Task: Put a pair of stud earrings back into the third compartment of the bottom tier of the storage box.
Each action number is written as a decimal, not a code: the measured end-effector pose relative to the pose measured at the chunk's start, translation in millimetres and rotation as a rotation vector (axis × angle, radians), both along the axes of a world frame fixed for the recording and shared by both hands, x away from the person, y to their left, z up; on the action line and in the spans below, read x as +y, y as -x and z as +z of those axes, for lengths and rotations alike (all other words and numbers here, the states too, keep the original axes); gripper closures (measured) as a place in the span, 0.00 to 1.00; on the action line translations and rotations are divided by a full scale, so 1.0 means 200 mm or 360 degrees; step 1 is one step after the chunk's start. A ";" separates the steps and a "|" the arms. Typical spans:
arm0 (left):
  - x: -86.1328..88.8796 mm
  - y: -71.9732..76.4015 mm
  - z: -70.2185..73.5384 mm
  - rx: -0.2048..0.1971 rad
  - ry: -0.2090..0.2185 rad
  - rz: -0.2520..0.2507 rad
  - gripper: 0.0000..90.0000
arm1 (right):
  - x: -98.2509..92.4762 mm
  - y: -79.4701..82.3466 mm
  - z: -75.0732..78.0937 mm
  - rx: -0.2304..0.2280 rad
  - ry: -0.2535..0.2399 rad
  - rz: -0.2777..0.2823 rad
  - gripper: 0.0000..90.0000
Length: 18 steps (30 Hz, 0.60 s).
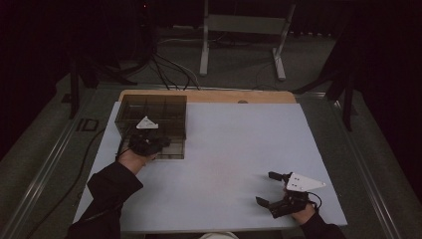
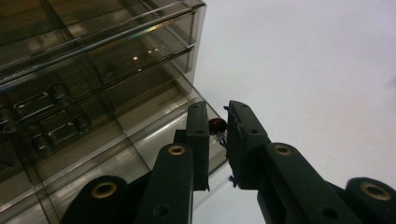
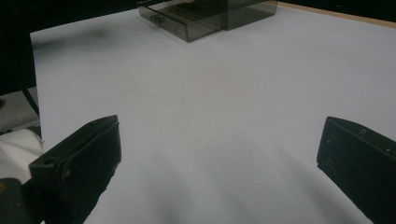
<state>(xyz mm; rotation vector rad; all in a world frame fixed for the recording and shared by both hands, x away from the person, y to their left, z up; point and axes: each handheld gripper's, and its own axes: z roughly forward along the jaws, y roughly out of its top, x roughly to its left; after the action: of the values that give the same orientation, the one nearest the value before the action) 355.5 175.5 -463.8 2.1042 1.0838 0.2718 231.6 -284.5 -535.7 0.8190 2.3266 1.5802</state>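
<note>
The left gripper [image 2: 217, 133] has its 2 black jaws drawn nearly together, pinching a small dark red rounded object [image 2: 216, 125] on thin wire legs between the pads; what exactly the object is cannot be told. It is held just above the near right corner of a smoky transparent plastic drawer box [image 2: 102, 60], over the pulled-out bottom drawer [image 2: 140, 135], whose clear floor shows beneath the jaws. In the high view the left gripper [image 1: 160, 143] sits at the front edge of that box [image 1: 152, 112], which stands on the far left part of the pale grey table [image 1: 234, 149], with the person's dark sleeve [image 1: 112, 186] reaching in from the bottom left. The right gripper [image 1: 265, 188] rests low over the near right part of the table, well apart from the box, its 2 jaws spread wide with nothing between them. In the right gripper view the box [image 3: 205, 14] stands far off at the top, drawer open.
</note>
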 end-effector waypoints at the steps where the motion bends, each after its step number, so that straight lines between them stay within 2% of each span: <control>1: 0.00 0.00 -0.01 0.0001 0.0006 0.0010 0.90 | 0.00 0.00 0.00 0.0000 0.0000 0.0000 0.00; 5: 0.01 -0.02 -0.04 0.0019 0.0012 0.0049 0.90 | 0.00 0.00 0.00 0.0002 0.0001 -0.0001 0.00; 18: 0.01 -0.06 -0.13 0.0086 0.0021 0.0080 0.90 | 0.00 0.00 0.00 0.0003 0.0002 -0.0001 0.00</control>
<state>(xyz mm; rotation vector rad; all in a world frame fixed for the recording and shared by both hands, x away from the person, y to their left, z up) 366.8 177.0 -490.2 2.0853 1.1687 0.2324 231.4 -284.4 -535.8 0.8216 2.3284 1.5780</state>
